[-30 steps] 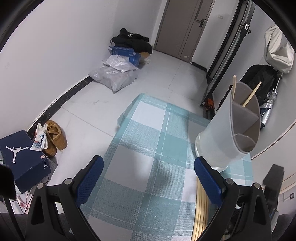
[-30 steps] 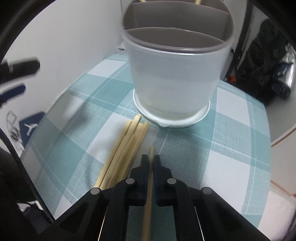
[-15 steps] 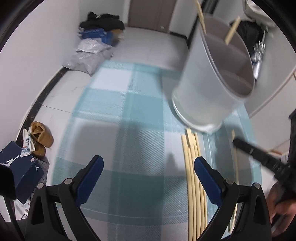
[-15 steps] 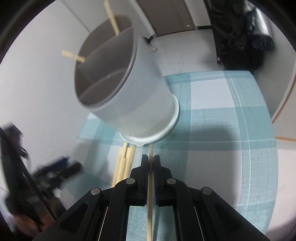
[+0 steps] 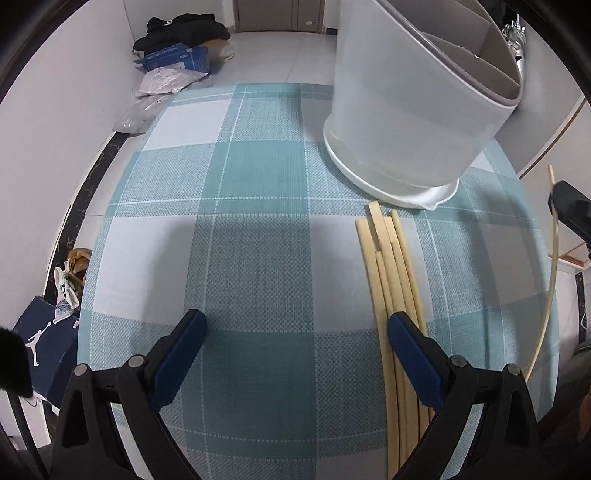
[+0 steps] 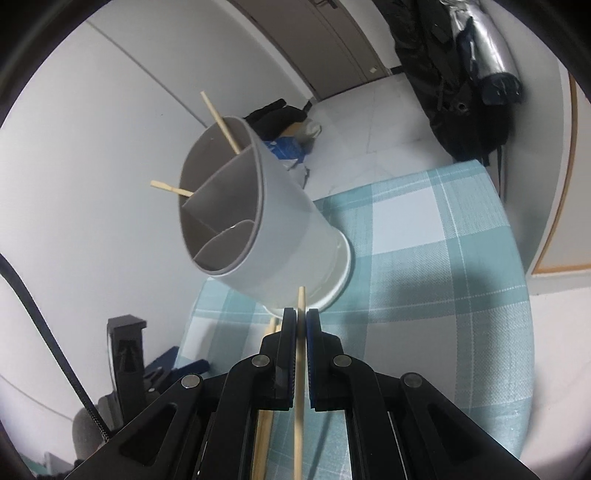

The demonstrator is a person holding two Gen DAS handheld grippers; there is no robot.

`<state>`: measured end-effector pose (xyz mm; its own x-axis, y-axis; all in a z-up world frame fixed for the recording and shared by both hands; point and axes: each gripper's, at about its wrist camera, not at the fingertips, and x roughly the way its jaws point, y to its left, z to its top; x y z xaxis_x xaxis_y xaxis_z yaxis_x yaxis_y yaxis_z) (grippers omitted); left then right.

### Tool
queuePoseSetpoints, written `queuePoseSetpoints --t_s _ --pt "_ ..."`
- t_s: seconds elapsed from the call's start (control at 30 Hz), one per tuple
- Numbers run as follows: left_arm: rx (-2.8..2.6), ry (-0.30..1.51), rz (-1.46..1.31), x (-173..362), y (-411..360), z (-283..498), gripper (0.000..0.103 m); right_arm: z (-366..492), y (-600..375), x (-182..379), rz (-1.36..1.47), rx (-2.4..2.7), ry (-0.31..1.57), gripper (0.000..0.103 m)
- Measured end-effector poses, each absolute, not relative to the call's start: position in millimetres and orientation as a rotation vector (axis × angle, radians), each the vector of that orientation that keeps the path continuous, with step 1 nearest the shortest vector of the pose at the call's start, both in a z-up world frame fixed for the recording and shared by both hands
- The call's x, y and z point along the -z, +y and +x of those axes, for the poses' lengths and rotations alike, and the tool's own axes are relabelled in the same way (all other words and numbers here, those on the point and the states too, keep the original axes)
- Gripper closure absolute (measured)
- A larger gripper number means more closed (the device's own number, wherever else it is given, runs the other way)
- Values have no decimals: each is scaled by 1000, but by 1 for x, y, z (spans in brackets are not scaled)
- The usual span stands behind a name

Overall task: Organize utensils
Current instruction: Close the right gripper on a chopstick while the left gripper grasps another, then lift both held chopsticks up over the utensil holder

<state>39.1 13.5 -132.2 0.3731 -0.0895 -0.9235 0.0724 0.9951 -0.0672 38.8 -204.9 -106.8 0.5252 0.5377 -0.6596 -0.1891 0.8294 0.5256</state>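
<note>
A white utensil holder point(image 5: 417, 107) with grey divided compartments stands on the teal checked tablecloth point(image 5: 258, 240). Several wooden chopsticks point(image 5: 391, 280) lie in a bundle in front of it. My left gripper point(image 5: 295, 339) is open and empty, low over the cloth, its right finger above the bundle. My right gripper point(image 6: 301, 321) is shut on one chopstick point(image 6: 300, 387) and holds it lifted above the cloth, short of the holder point(image 6: 258, 214). Two chopsticks point(image 6: 221, 123) stand in the holder's far compartment. The held chopstick also shows in the left wrist view point(image 5: 550, 277).
The table's edge curves close on both sides. On the floor lie a blue shoe box point(image 5: 44, 350), shoes point(image 5: 74, 269), plastic bags point(image 5: 162, 85) and dark clothes point(image 5: 184, 29). A black coat point(image 6: 450, 74) hangs at the right. A door point(image 6: 332, 40) is behind.
My right gripper has lifted the chopstick off the cloth and tilted up toward the holder. My left gripper has moved forward and down, closer to the holder and the bundle.
</note>
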Motion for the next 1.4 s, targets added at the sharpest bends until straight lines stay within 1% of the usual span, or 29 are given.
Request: queuePoseSetpoints --t_s 0.3,0.4,0.43,0.5,0.57,0.6,0.67,0.7,0.77,0.8,0.87,0.9,1.07,1.27,1.4 --pt "71 1201 26 136 6 43 6 34 -202 100 386 -461 888 99" --pt "56 1204 14 136 8 48 7 32 -204 99 390 -458 886 99" --pt "54 1203 12 136 7 50 9 31 -205 98 392 -456 884 99" --pt "49 1194 7 135 6 54 16 30 -206 97 390 -454 878 99" --pt "54 1187 10 133 3 57 28 30 -206 95 386 -454 871 99" --pt "61 1182 13 132 1 59 32 30 -207 94 385 -454 869 99" --pt "78 1175 21 131 -6 62 49 30 -207 94 385 -454 866 99" --pt "87 1173 25 130 -8 62 54 30 -207 94 385 -455 867 99" --pt "109 1167 34 129 -15 63 74 30 -208 95 385 -455 867 99" --pt "116 1166 36 128 -15 64 79 30 -208 95 383 -455 867 99" --pt "135 1167 29 128 -18 63 96 30 -208 95 381 -455 867 99" --pt "140 1170 20 128 -18 63 98 30 -208 94 378 -455 865 99" --pt "138 1137 -67 121 -5 61 100 31 -210 92 374 -453 852 99" --pt "154 985 -186 87 12 45 100 25 -209 83 351 -458 804 99" --pt "174 857 -214 60 13 23 100 15 -201 76 307 -468 765 99"
